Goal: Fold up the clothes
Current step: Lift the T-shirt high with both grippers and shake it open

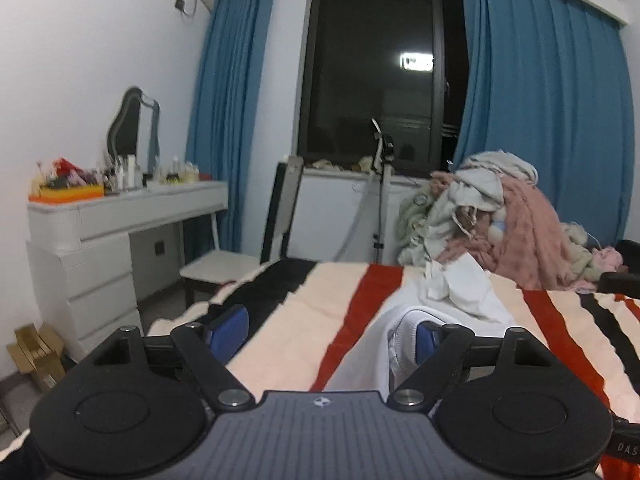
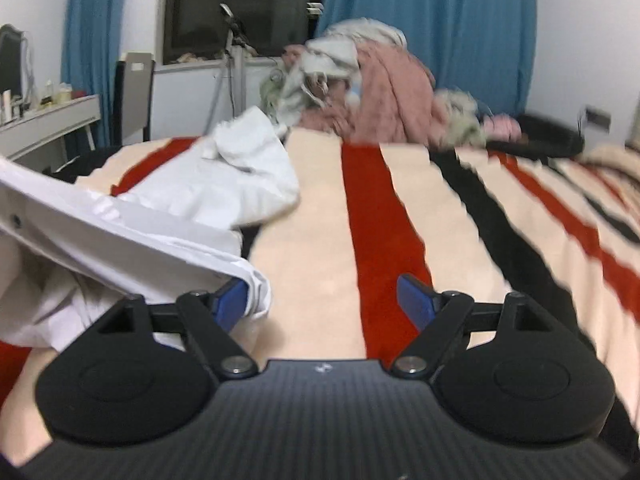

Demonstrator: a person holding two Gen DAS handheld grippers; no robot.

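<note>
A white garment [image 1: 452, 296] lies crumpled on the striped blanket [image 1: 288, 320] of the bed. My left gripper [image 1: 326, 336] is open; a ribbed edge of the white cloth hangs against its right pad [image 1: 426, 340], and nothing sits between the pads. In the right wrist view the same white garment [image 2: 224, 188] spreads to the left. One flat band of it runs down to the left pad [image 2: 232, 304] of my right gripper [image 2: 324, 304]. That gripper is open over the blanket [image 2: 320, 220], with only bedding between its fingers.
A heap of pink, grey and green clothes [image 1: 500, 216] [image 2: 360, 80] is piled at the bed's far end. Left of the bed stand a white dressing table [image 1: 100, 220] with bottles and a mirror, and a chair [image 1: 224, 264]. Blue curtains [image 1: 540, 120] frame a dark window.
</note>
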